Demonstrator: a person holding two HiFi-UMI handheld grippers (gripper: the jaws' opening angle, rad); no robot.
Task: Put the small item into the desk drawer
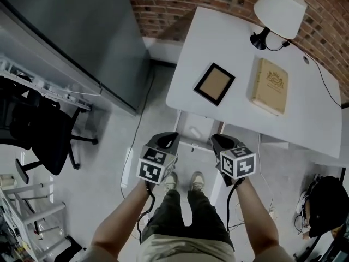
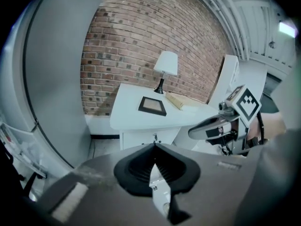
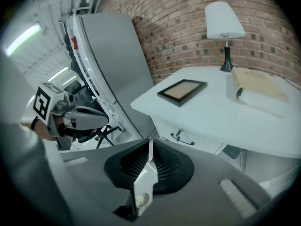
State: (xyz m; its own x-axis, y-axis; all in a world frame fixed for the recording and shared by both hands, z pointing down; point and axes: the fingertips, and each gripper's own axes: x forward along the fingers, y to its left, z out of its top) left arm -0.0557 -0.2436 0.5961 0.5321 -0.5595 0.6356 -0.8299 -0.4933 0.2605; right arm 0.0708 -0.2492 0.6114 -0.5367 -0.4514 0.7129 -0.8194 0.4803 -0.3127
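Note:
A white desk (image 1: 240,48) stands ahead of me against a brick wall. On it lie a dark-framed picture (image 1: 215,83) and a tan book (image 1: 269,85), with a white-shaded lamp (image 1: 279,10) behind them. The desk drawer (image 2: 149,138) is shut; its small handle (image 3: 181,138) shows below the desktop. My left gripper (image 1: 173,137) and right gripper (image 1: 215,139) hang side by side over the floor, short of the desk's front edge. The left gripper's (image 2: 154,146) tips touch and hold nothing. The right gripper's (image 3: 150,142) jaws stand together down to a thin slit, also empty.
A large grey panel (image 1: 82,31) stands to the left of the desk. A black office chair (image 1: 43,141) sits at far left. A dark bag (image 1: 327,206) lies on the floor at right. My shoes (image 1: 185,182) stand below the grippers. A cable runs down from the lamp.

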